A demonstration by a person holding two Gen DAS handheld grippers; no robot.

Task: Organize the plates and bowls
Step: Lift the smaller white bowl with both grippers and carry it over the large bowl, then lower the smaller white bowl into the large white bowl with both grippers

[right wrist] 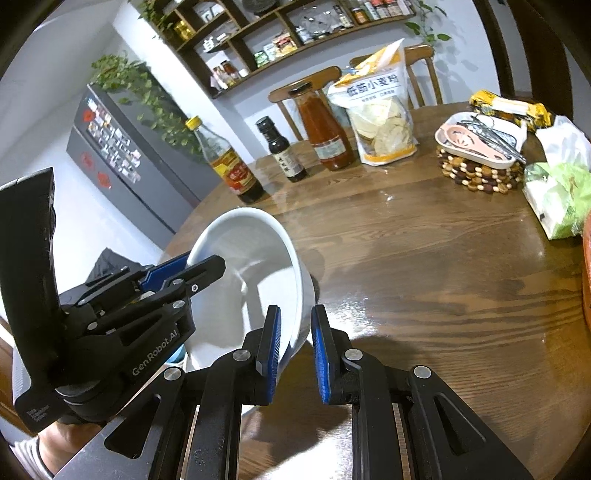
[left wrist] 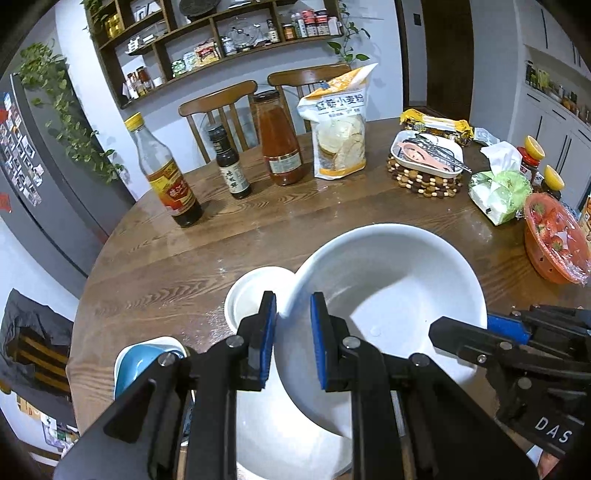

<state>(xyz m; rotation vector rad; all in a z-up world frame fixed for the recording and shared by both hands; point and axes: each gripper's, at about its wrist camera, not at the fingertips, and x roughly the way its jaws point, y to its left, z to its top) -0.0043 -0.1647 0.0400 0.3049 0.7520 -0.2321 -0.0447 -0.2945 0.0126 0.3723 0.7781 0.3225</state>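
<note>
From the left wrist we see our left gripper (left wrist: 293,321) clamped narrowly on the near rim of the large white bowl (left wrist: 391,291), tilted above the table (left wrist: 166,266). From the right wrist, our right gripper (right wrist: 295,332) pinches its opposite rim.

- The blue dish (left wrist: 147,365) at the table's near left edge is mostly hidden behind the left gripper's (left wrist: 293,317) black frame.
- The small white bowl (left wrist: 251,295) is partly covered by the large white bowl (left wrist: 388,295) and a blue pad.
- The orange strawberry basket (left wrist: 554,243) at the table's right edge is cut off by the picture's border.
- Shelf jars (left wrist: 306,24) on the far wall are too small to read.
</note>
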